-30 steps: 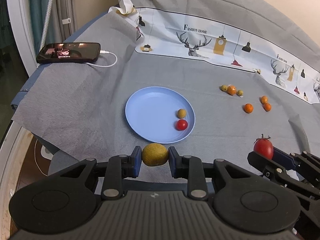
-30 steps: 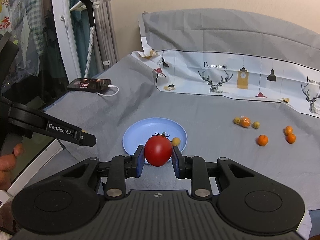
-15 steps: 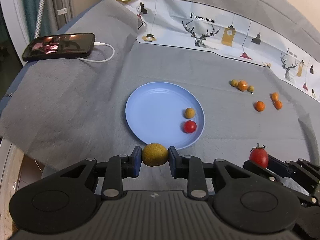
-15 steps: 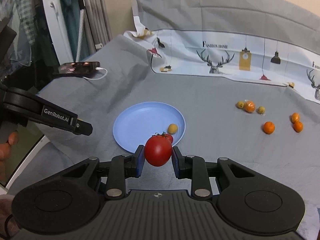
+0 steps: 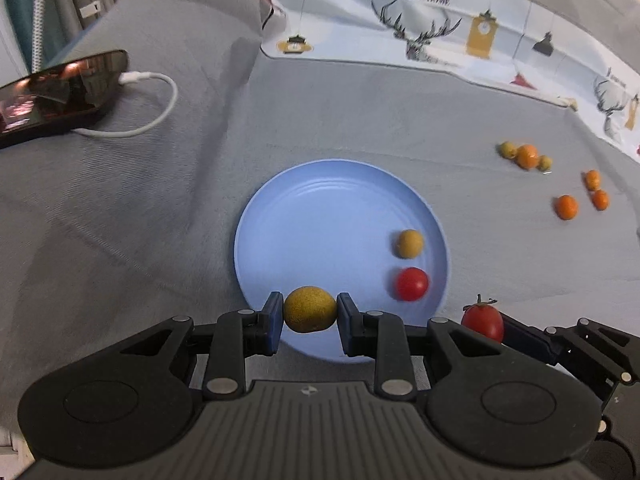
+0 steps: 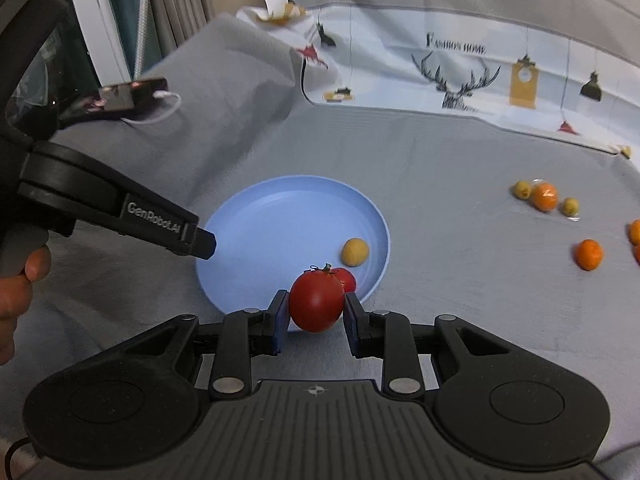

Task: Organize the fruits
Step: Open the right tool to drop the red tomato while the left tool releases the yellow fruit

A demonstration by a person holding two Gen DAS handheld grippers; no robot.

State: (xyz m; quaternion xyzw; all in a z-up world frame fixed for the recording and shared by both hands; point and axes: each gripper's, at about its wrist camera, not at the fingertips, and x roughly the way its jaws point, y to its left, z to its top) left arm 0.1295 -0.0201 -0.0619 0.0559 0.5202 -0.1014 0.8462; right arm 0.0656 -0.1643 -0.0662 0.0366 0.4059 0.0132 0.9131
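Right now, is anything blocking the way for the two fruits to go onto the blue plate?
Nothing visible does. The yellow fruit and big tomato hang at the blue plate near edge; its middle is bare.

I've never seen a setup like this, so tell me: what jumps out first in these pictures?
Two black grippers each clamp a fruit at the near rim of a blue plate: the left gripper holds a yellow-green fruit, the right gripper a red tomato. Two small fruits already lie on the plate's right side, and small oranges are scattered on the grey cloth to its right.
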